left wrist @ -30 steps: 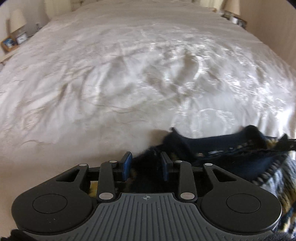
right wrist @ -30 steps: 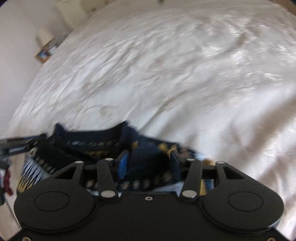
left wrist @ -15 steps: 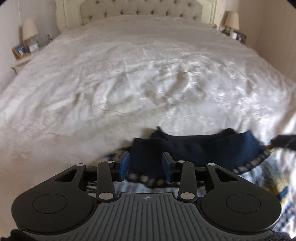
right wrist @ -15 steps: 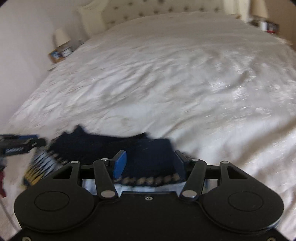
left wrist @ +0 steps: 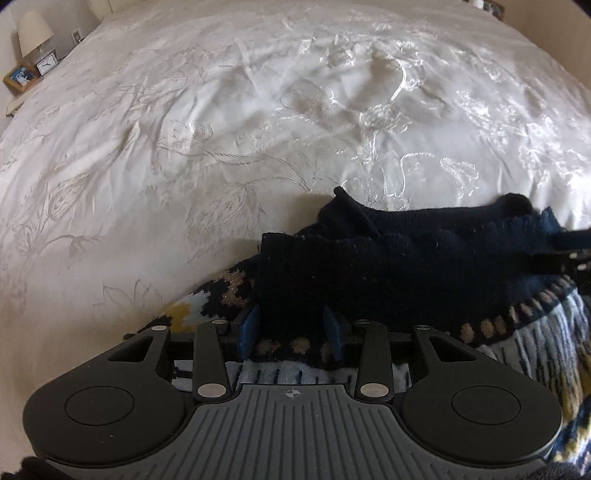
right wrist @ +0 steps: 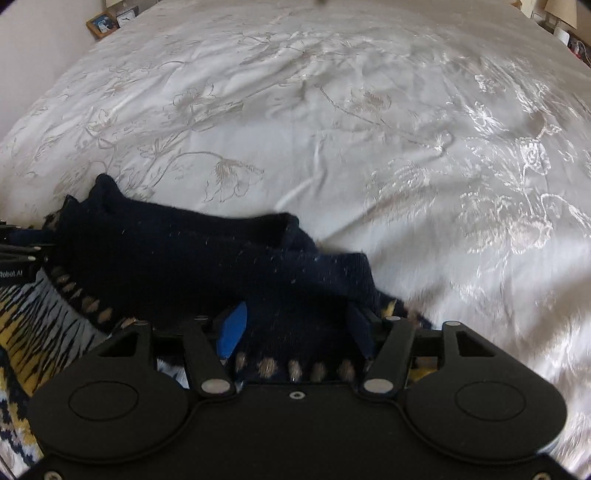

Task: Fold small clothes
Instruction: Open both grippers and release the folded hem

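We are working at the near edge of a wide bed spread with a white satin bedspread [left wrist: 236, 122] embroidered with flowers, where a small knitted sweater [left wrist: 399, 269] with a navy-blue band and a yellow, white and pale-blue pattern is lying crumpled. The navy band is lying folded back over the patterned part, its far edge resting on the bedspread.

Our left tongs [left wrist: 291, 325] are hovering over the sweater's left end, their blue pads [left wrist: 248, 326] standing apart on either side of a fold of navy knit. The pads are not pressing together, so we are reading these tongs as released, with the cloth merely lying between them.

Our right tongs [right wrist: 295, 325] are sitting over the sweater's right end, spread wider still, with one blue pad [right wrist: 232, 328] plainly visible and the navy knit filling the gap between the two fingers. These tongs are likewise released, gripping nothing. From the right wrist view, the patterned body of the sweater is trailing off towards the lower left, beside the dark tip of the other tool at the frame's left edge.

Beyond the bed's far left corner, a white-shaded bedside lamp [left wrist: 35, 31], a small white clock [left wrist: 47, 64] and a wooden picture frame [left wrist: 21, 75] are standing together on a nightstand.
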The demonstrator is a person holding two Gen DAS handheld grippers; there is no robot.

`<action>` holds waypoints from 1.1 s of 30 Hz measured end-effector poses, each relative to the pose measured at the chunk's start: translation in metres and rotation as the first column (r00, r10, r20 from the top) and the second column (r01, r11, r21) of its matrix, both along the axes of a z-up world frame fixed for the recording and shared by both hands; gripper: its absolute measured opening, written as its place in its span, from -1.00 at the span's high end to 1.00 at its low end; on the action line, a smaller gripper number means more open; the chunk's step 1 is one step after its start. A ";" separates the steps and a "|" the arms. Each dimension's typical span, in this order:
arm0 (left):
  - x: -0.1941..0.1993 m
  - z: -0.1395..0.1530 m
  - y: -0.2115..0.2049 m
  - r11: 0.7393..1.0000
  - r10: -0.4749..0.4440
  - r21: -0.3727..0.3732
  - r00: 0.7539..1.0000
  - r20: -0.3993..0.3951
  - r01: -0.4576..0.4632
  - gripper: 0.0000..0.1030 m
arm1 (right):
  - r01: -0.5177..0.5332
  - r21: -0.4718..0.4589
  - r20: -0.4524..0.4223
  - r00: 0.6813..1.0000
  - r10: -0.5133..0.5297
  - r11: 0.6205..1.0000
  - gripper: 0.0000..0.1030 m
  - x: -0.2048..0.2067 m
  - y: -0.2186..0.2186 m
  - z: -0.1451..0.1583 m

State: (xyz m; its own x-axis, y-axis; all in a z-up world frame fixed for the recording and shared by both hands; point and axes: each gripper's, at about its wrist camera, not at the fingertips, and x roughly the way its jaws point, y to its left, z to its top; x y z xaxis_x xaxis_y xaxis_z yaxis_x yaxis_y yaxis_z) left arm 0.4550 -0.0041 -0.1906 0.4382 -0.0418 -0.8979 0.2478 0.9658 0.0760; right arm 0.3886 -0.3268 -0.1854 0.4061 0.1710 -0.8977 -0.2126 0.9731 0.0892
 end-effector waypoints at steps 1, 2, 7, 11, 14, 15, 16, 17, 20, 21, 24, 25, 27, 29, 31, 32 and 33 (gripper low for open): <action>0.000 0.000 -0.002 1.000 0.001 0.007 1.000 -0.002 -0.001 0.26 | -0.003 -0.002 0.005 1.000 0.003 1.000 -0.27 0.000 0.000 0.001; 0.000 0.001 -0.002 1.000 0.005 0.009 1.000 -0.004 -0.005 0.26 | -0.003 -0.003 0.009 1.000 0.003 1.000 -0.33 0.000 0.002 0.002; -0.004 0.014 -0.006 1.000 0.017 -0.004 1.000 -0.014 -0.017 -0.23 | 0.059 0.039 0.031 0.998 -0.060 0.997 -0.50 -0.007 -0.008 0.017; -0.013 0.033 -0.010 1.000 0.018 -0.017 1.000 0.004 -0.018 -0.33 | 0.122 0.094 0.042 0.991 -0.126 0.988 -0.69 -0.023 -0.027 0.035; -0.027 0.048 -0.012 0.999 0.022 -0.047 0.999 0.029 -0.021 -0.37 | 0.155 0.134 0.035 0.986 -0.161 0.979 -0.83 -0.039 -0.041 0.044; -0.032 0.053 -0.013 0.998 0.022 -0.056 0.999 0.036 -0.020 -0.37 | 0.167 0.147 0.030 0.984 -0.173 0.975 -0.88 -0.045 -0.046 0.046; -0.040 0.057 -0.015 0.998 0.021 -0.064 0.999 0.043 -0.019 -0.39 | 0.182 0.165 0.019 0.982 -0.188 0.969 -0.94 -0.052 -0.052 0.047; -0.048 0.059 -0.016 0.998 0.020 -0.068 0.999 0.048 -0.016 -0.43 | 0.198 0.185 0.007 0.979 -0.203 0.963 -0.99 -0.058 -0.058 0.048; -0.073 0.061 -0.022 0.997 0.011 -0.077 0.999 0.044 -0.007 -0.50 | 0.243 0.237 -0.047 0.970 -0.239 0.941 -0.99 -0.077 -0.075 0.045; -0.081 0.060 -0.023 0.997 0.010 -0.081 0.999 0.037 -0.007 -0.50 | 0.254 0.242 -0.062 0.967 -0.247 0.936 -0.99 -0.083 -0.078 0.043; -0.106 0.053 -0.031 0.997 -0.005 -0.082 1.000 0.005 0.006 -0.50 | 0.270 0.245 -0.092 0.963 -0.255 0.931 -0.99 -0.102 -0.086 0.037; -0.113 0.049 -0.034 0.997 -0.013 -0.074 1.000 -0.002 0.013 -0.50 | 0.271 0.249 -0.102 0.962 -0.253 0.930 -0.99 -0.109 -0.088 0.035; -0.129 0.041 -0.039 0.998 -0.029 -0.049 0.999 -0.016 0.028 -0.51 | 0.275 0.252 -0.118 0.960 -0.252 0.928 -0.99 -0.118 -0.089 0.032; -0.143 0.029 -0.039 0.999 -0.032 -0.012 0.999 -0.034 0.032 -0.51 | 0.282 0.252 -0.132 0.958 -0.256 0.926 -0.99 -0.128 -0.091 0.029; -0.153 0.011 -0.031 1.000 -0.019 0.005 0.996 -0.088 0.020 -0.51 | 0.295 0.240 -0.145 0.953 -0.266 0.925 -0.99 -0.137 -0.094 0.025; -0.157 0.003 -0.025 1.000 -0.007 0.004 0.994 -0.110 0.008 -0.54 | 0.300 0.236 -0.152 0.951 -0.270 0.924 -0.99 -0.140 -0.095 0.023; -0.160 -0.001 -0.019 1.000 0.008 -0.010 0.993 -0.121 -0.010 -0.56 | 0.303 0.234 -0.158 0.949 -0.272 0.924 -0.99 -0.143 -0.096 0.022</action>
State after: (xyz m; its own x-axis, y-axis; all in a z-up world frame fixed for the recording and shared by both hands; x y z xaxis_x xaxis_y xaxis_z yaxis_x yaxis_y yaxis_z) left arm 0.2945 -0.0229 -0.1920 0.3273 -0.0479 -0.9437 0.2458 0.9687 0.0361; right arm 0.2451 -0.4230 -0.1636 0.3633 0.2903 -0.8853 0.1006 0.9324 0.3471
